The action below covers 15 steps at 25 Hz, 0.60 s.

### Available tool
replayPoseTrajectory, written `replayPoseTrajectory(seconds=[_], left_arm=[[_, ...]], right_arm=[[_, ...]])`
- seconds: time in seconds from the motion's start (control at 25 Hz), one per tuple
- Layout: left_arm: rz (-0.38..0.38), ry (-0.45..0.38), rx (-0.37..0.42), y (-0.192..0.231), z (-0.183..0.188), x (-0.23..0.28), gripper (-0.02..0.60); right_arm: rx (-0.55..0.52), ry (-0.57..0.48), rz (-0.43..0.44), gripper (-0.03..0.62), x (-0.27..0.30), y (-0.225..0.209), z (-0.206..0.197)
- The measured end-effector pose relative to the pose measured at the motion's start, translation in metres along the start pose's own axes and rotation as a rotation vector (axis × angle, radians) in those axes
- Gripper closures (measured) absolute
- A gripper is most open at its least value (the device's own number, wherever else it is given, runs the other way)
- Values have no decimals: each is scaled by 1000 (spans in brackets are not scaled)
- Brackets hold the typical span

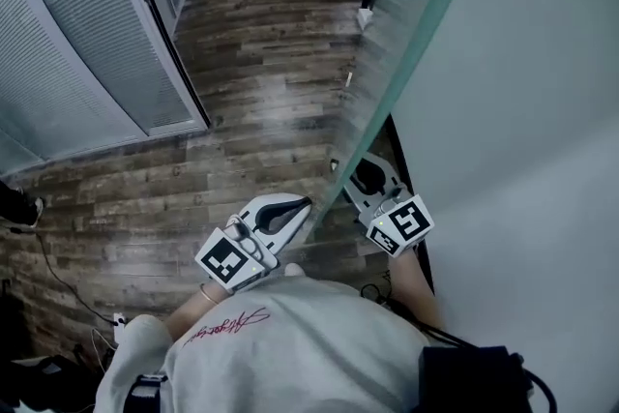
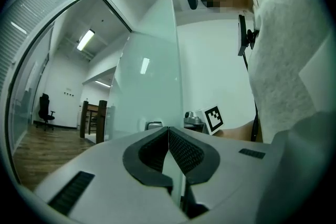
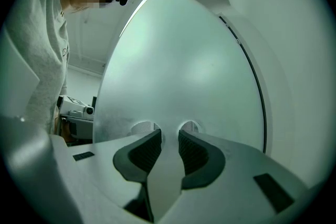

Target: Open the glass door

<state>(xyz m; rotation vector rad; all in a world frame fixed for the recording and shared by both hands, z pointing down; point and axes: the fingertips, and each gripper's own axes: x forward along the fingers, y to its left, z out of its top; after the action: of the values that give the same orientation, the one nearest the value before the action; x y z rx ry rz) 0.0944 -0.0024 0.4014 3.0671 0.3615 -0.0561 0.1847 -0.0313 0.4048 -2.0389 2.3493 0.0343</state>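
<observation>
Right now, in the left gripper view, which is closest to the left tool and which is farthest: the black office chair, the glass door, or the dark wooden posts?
1. Glass door: right at the left tool tips, in the centre.
2. Dark wooden posts: past the door, to the left.
3. Black office chair: far left, deep in the room.

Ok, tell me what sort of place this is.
Most likely an office. Glass partition walls with slatted blinds run along a wood-look floor, a black office chair stands at the far end, and there is a frosted glass door.
</observation>
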Motion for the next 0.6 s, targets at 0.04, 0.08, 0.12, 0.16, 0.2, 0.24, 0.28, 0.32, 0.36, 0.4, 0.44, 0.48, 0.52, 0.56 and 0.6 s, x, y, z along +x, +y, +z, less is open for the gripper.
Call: replayPoseTrajectory(seconds=[0.04,0.08,0.12,0.16,0.2,0.24,0.28,0.32,0.36,0.4,0.44,0.48,0.52,0.56,0.6], left_arm=[[-28,0,-10,-2,1,6,565],[-54,-4,-19,-4,3,10,565],[-78,-11,-25,-8,8,13,565],[-102,-21,-27,-13,15,12,565],[-126,-27,-27,-22,20,9,565],[-152,-23,-28,-33,22,3,565],[-179,-14,-27,-44,21,-3,565],[-206,-9,-26,-55,21,-6,565],[-230,-7,-23,-63,21,-7,565],[-249,-7,-20,-70,21,-6,565],[-263,-7,-17,-76,22,-3,565],[-272,-6,-14,-81,21,1,565],[-280,-5,-11,-85,21,5,565],[-287,-5,-10,-90,20,9,565],[-294,-5,-10,-95,19,13,565]], right_arm=[[0,6,-10,480,-4,-6,-1],[0,10,-16,480,-7,-10,-1],[0,12,-20,482,-10,-12,0],[-1,10,-22,484,-13,-10,3],[-6,6,-21,484,-18,-5,8],[-13,1,-18,484,-24,2,12],[-22,-2,-16,484,-31,10,16],[-29,-2,-15,484,-37,15,19],[-35,0,-13,484,-42,18,21],[-39,-1,-10,484,-47,19,22],[-39,-5,-6,484,-51,18,23],[-37,-13,-2,484,-55,16,24],[-32,-24,1,484,-59,14,24],[-28,-34,3,484,-63,12,24],[-26,-42,2,484,-67,10,23]])
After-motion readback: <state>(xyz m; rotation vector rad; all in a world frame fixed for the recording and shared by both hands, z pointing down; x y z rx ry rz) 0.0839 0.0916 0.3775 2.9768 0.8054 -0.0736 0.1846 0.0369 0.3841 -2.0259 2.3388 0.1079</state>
